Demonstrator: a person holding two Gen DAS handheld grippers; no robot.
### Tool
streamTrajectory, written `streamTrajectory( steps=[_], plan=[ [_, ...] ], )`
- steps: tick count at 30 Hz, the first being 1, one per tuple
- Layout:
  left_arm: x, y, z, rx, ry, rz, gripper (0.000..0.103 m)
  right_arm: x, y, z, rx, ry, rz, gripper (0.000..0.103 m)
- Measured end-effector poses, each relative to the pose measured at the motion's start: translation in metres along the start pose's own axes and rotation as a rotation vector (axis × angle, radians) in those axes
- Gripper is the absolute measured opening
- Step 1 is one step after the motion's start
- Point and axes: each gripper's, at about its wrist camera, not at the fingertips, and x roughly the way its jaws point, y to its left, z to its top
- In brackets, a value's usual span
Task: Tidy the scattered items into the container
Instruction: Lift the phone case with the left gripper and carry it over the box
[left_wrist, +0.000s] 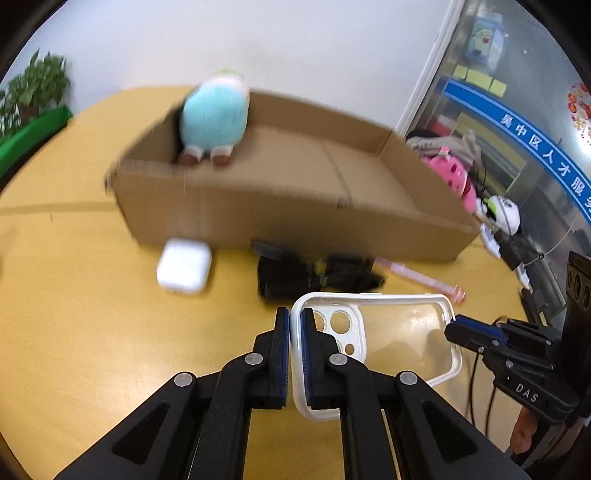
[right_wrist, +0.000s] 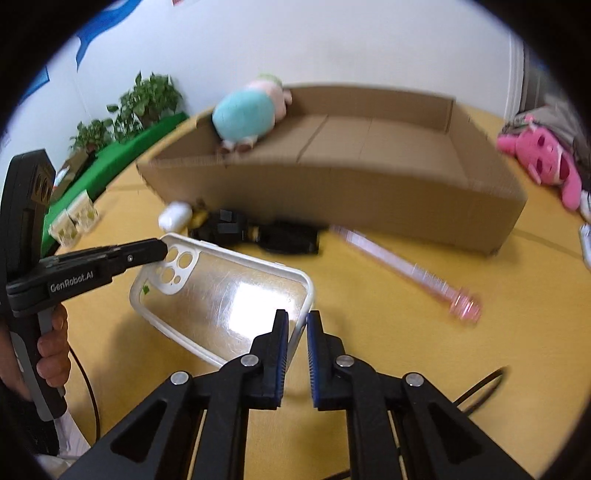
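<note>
Clear phone case (left_wrist: 399, 332) w/ white rim at lower centre, off the tabletop (left_wrist: 92, 314), both grippers' jaws clamped on opposite ends; next, I'd judge: carry to cardboard box (left_wrist: 295, 206) upper centre, release.

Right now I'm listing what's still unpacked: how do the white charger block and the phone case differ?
The white charger block is solid and opaque; the phone case is a clear shell with a white rim. The block lies untouched by the cardboard box; the case is pinched by both grippers. Both are outside the box.
</note>
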Motion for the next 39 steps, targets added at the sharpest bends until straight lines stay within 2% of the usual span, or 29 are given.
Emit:
streamTrajectory(
  steps=[4, 10, 13, 17, 20, 27, 32, 39],
  plan=[
    [-0.017, -0.009, 0.041, 0.031, -0.085, -0.005, 0.005, -0.019, -0.007, 0.041, 0.004, -0.095, 0.008, 0.008],
    [-0.037, -0.024, 0.119, 0.089, -0.204, -0.016, 0.006, -0.046, -0.018, 0.109, -0.032, -0.24, -0.004, 0.008],
    [-0.041, -0.035, 0.157, 0.129, -0.255, -0.001, 0.006, -0.054, -0.026, 0.139, -0.042, -0.285, -0.01, 0.008],
    [-0.033, -0.042, 0.206, 0.149, -0.281, 0.011, 0.006, -0.053, -0.038, 0.183, -0.054, -0.313, -0.02, 0.008],
    [-0.007, -0.04, 0.238, 0.139, -0.236, 0.033, 0.006, -0.041, -0.051, 0.21, -0.062, -0.298, -0.035, 0.008],
    [0.07, -0.019, 0.277, 0.071, -0.098, 0.031, 0.006, 0.017, -0.086, 0.258, -0.034, -0.194, -0.024, 0.008],
    [0.123, -0.007, 0.29, 0.033, -0.006, 0.047, 0.006, 0.069, -0.103, 0.278, -0.027, -0.11, -0.038, 0.008],
    [0.19, 0.002, 0.303, 0.038, 0.095, 0.093, 0.006, 0.136, -0.126, 0.295, 0.009, -0.018, -0.037, 0.007]
  ],
)
